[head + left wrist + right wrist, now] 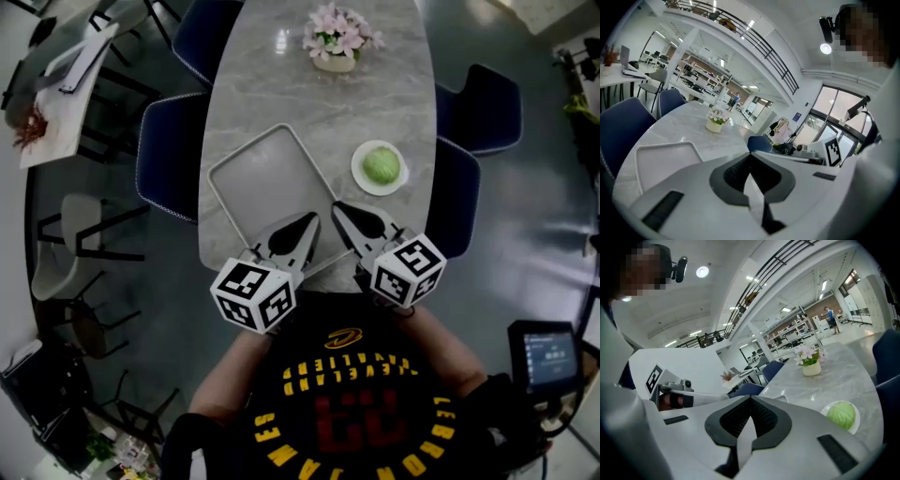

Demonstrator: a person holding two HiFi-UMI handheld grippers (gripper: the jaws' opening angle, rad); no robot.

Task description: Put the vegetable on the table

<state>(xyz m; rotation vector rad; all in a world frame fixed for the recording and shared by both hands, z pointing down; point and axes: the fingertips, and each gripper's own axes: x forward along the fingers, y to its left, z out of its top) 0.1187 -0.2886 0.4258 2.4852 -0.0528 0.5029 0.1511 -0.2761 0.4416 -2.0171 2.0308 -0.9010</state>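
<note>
Right claw [336,207], closed and empty, sits near cabbage [381,165] on plate [357,170].

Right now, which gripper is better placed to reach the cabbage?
Probably the right: the cabbage sits on the side of the right gripper, while the left gripper points over the tray. Both are shut, empty.

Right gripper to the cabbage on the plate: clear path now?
Probably yes. The cabbage sits exposed on its plate just ahead of the right gripper, with bare table between. Its jaws are shut, so they'd have to open first.
</note>
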